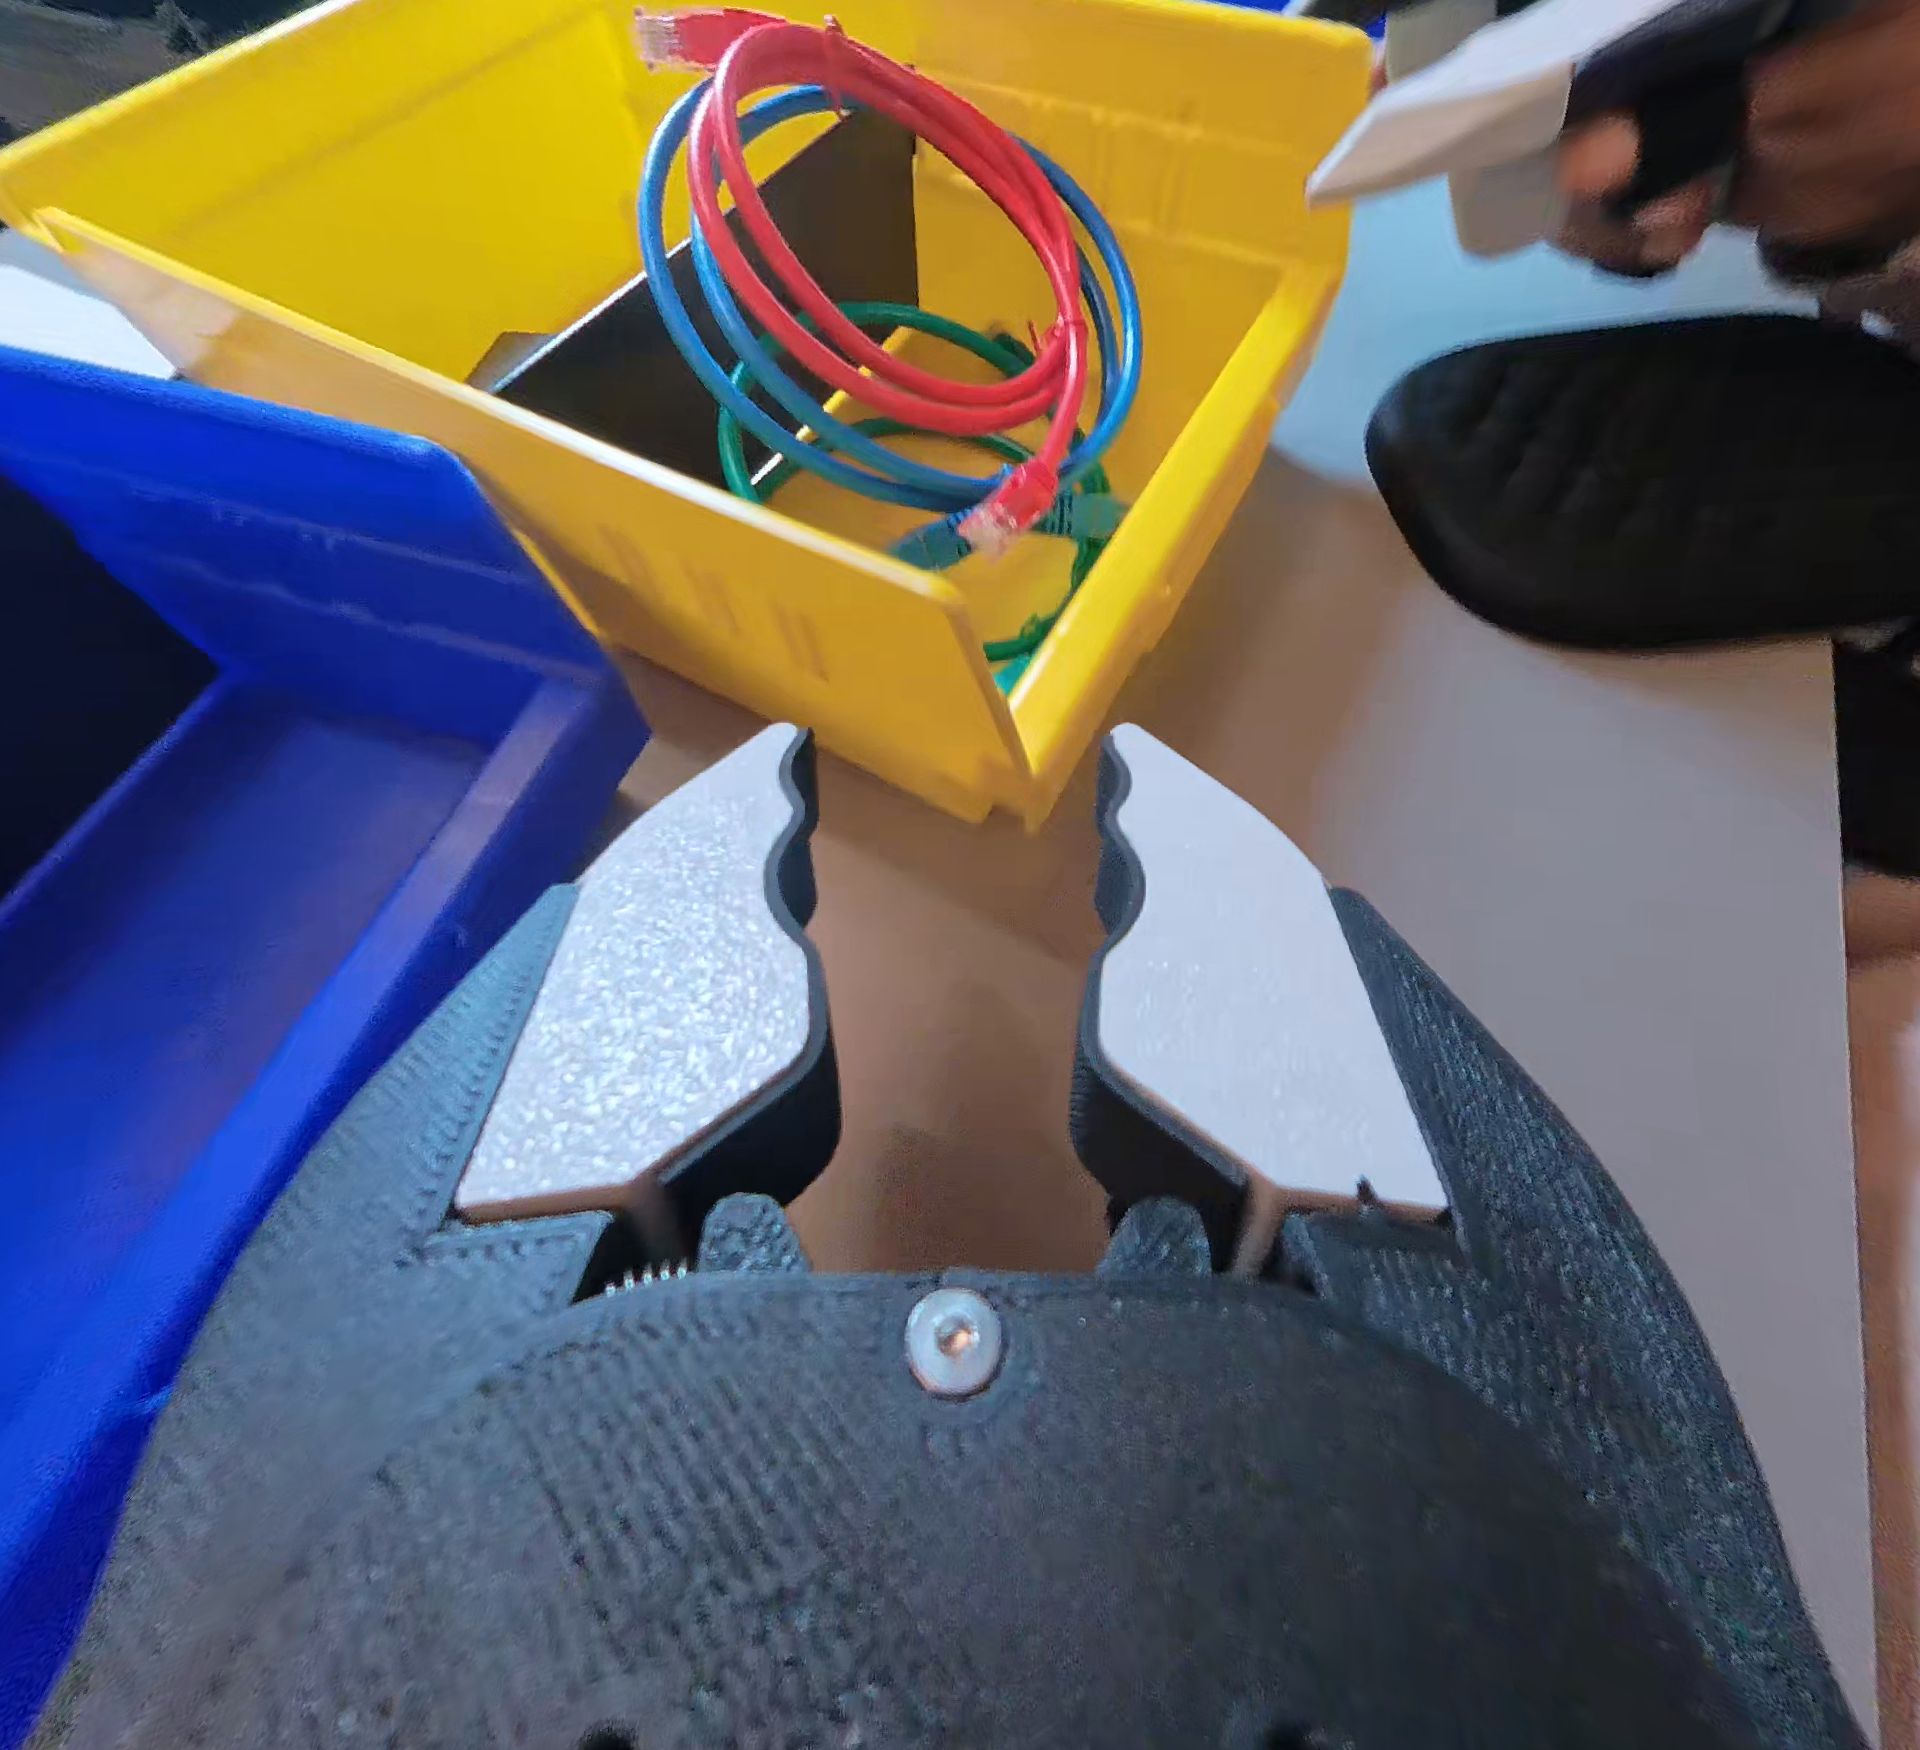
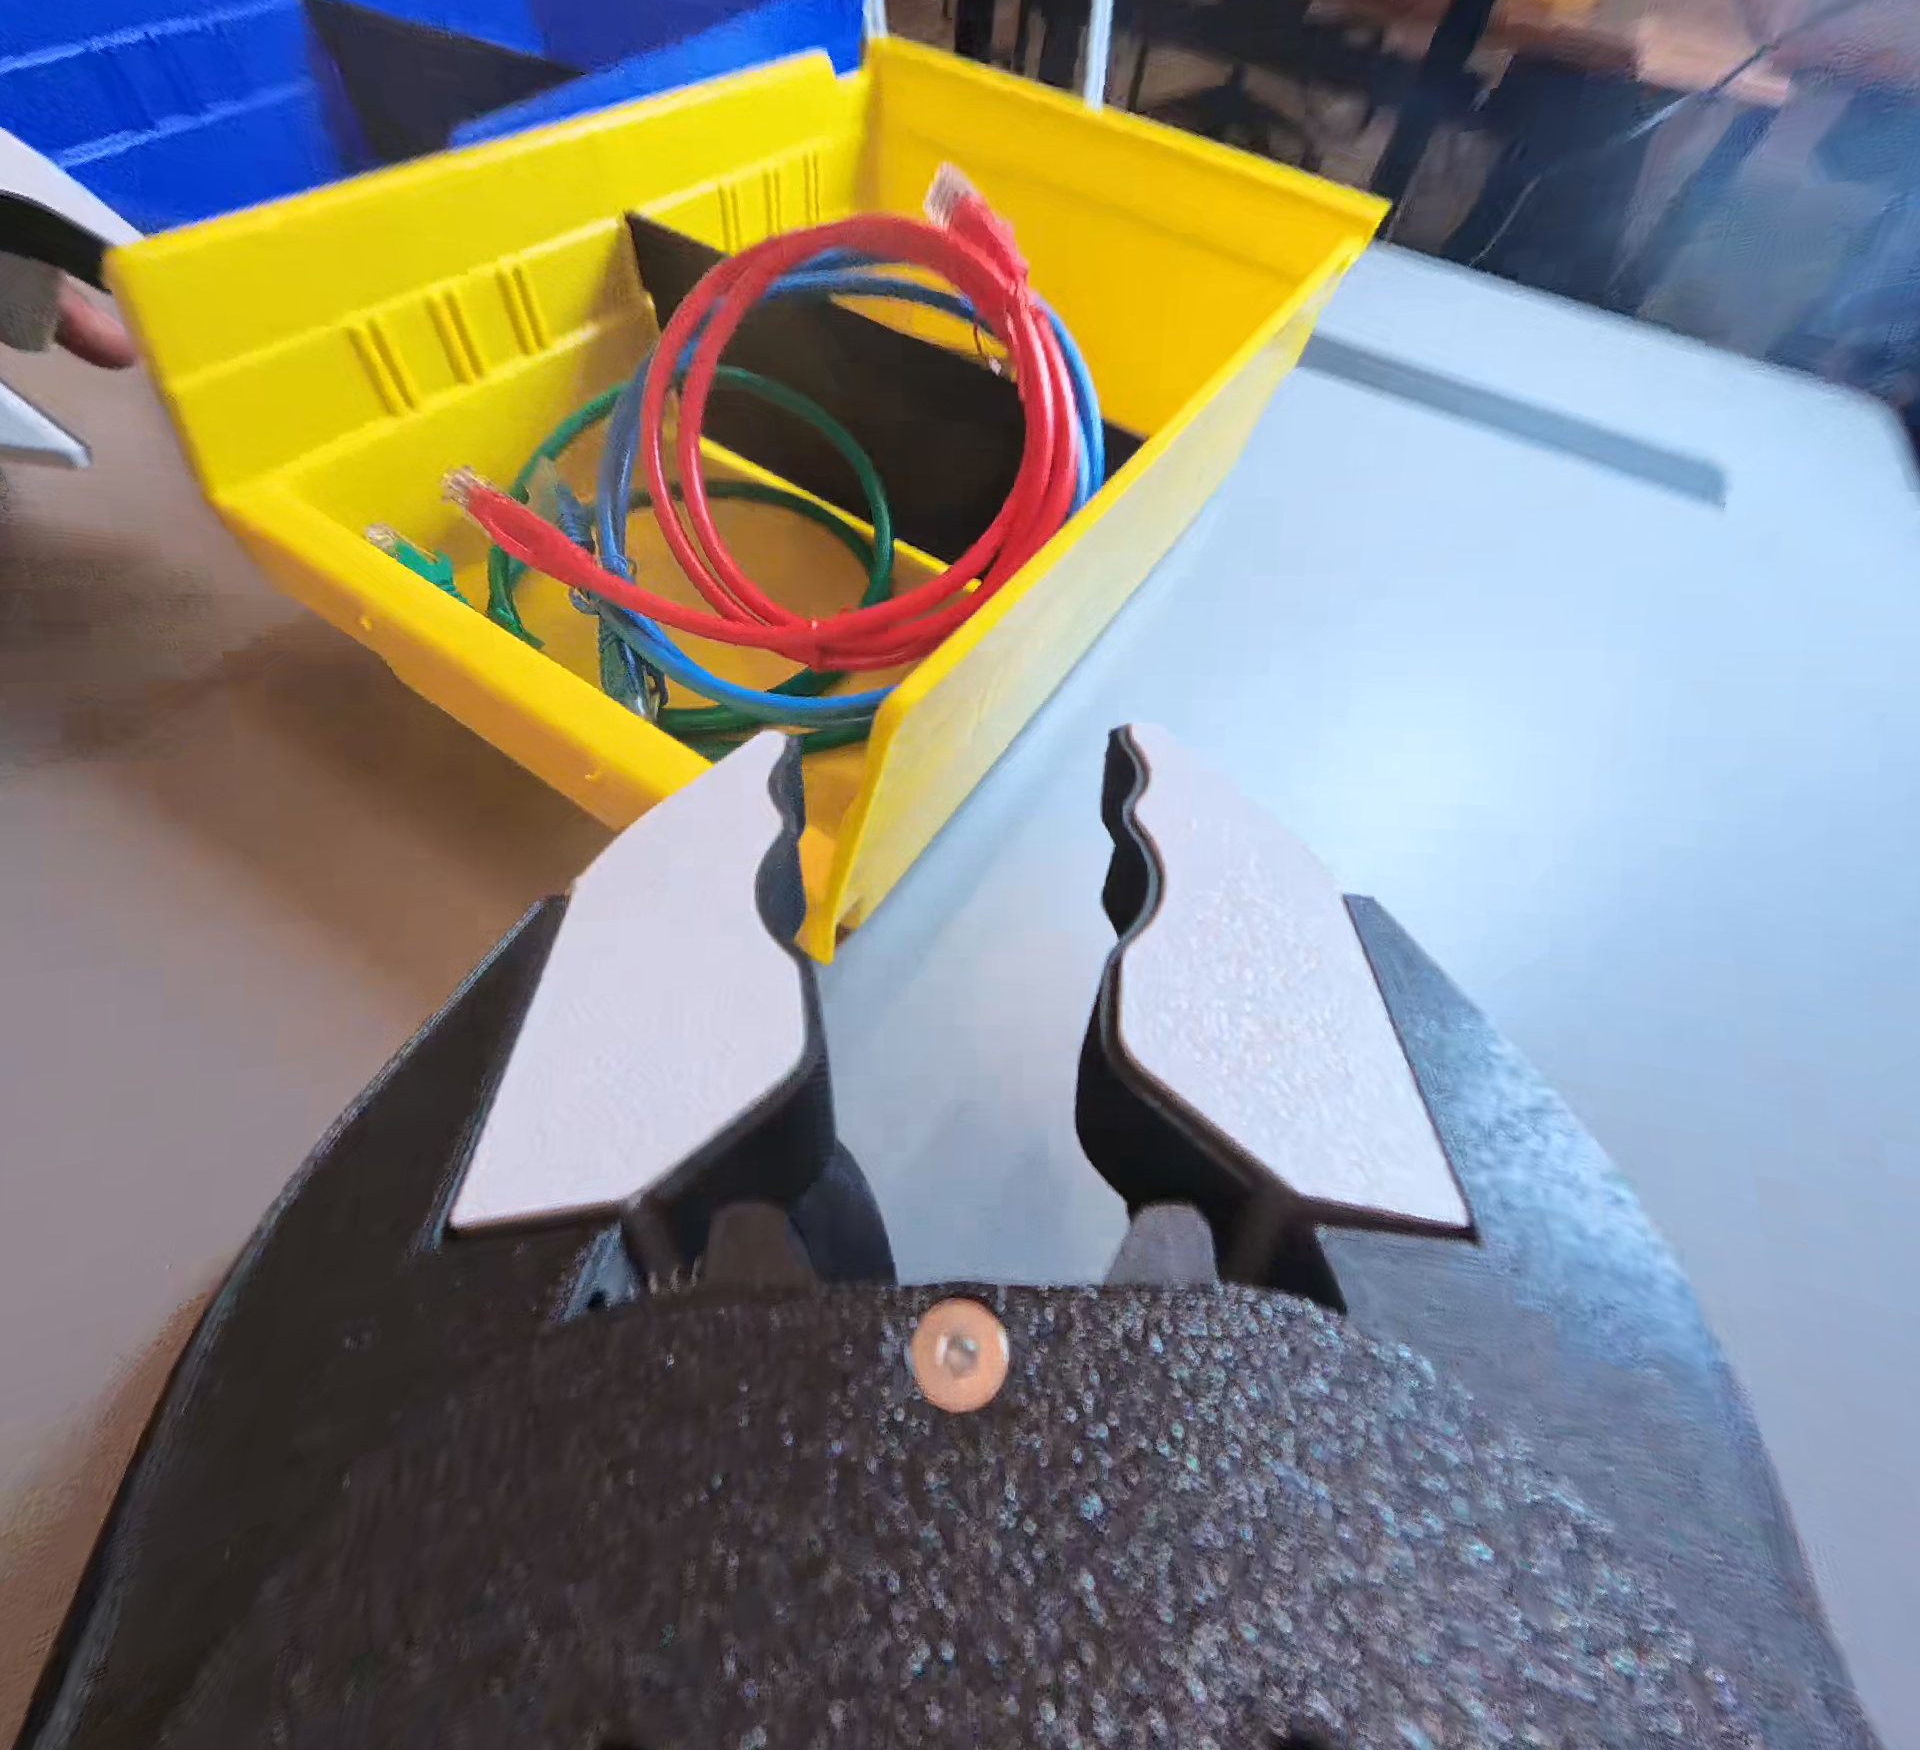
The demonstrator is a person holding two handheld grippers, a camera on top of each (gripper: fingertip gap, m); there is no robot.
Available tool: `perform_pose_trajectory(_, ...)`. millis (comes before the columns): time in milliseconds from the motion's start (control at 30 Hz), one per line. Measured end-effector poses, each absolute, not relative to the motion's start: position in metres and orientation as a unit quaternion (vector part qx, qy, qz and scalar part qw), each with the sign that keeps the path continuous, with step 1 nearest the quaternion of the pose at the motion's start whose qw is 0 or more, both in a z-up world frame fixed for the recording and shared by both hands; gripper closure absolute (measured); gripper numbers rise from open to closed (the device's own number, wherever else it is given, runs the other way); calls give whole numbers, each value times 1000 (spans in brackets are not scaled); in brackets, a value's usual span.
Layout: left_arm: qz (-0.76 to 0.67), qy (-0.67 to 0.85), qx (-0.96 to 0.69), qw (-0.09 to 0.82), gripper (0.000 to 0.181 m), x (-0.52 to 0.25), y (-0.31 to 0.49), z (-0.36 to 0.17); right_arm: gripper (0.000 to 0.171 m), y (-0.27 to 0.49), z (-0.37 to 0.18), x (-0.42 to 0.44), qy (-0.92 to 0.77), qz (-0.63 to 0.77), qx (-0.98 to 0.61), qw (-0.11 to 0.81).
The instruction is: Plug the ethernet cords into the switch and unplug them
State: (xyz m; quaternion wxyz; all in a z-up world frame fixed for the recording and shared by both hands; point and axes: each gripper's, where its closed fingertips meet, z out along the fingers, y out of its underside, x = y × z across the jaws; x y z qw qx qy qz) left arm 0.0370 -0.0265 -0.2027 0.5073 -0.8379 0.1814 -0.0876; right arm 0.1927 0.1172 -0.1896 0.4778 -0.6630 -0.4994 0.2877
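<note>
Left wrist view: left gripper (image 1: 956, 765) held above the bench (image 1: 1455, 869), fingers spread, nothing between them. Just ahead, a corner of the yellow bin (image 1: 790, 620). Inside the bin, a black divider (image 1: 831, 214); red cord (image 1: 894, 214), blue cord (image 1: 727, 329) and green cord (image 1: 894, 443) lie coiled, red on top and leaning on the divider. Blue bin (image 1: 260, 765) beside the yellow one, at the left. Right gripper (image 1: 1351, 100) above the yellow bin's far right corner, blurred.

Right wrist view: right gripper (image 2: 956, 765) spread apart and empty, over the yellow bin's (image 2: 416, 370) near corner. Red cord (image 2: 862, 443), blue cord (image 2: 727, 682), green cord (image 2: 862, 495) in the near compartment. Blue bin (image 2: 208, 38) behind. No switch seen.
</note>
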Motion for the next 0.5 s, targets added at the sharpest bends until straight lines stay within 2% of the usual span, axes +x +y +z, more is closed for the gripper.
perform_pose_trajectory(67,-106,152,-838,513,129,45,-11,-205,117,119,-203,180,-504,287,-677,453)
perform_pose_trajectory(133,-108,133,-842,511,138,47,3,-210,134,125,-209,172,-513,254,-677,462)
perform_pose_trajectory(167,-91,128,-842,516,142,45,9,-212,148,128,-209,171,-508,239,-679,474)
perform_pose_trajectory(367,8,149,-839,523,153,40,14,-210,152,118,-206,181,-509,180,-672,507)
perform_pose_trajectory(500,15,160,-823,544,159,52,-2,-199,153,90,-192,202,-502,169,-656,537)
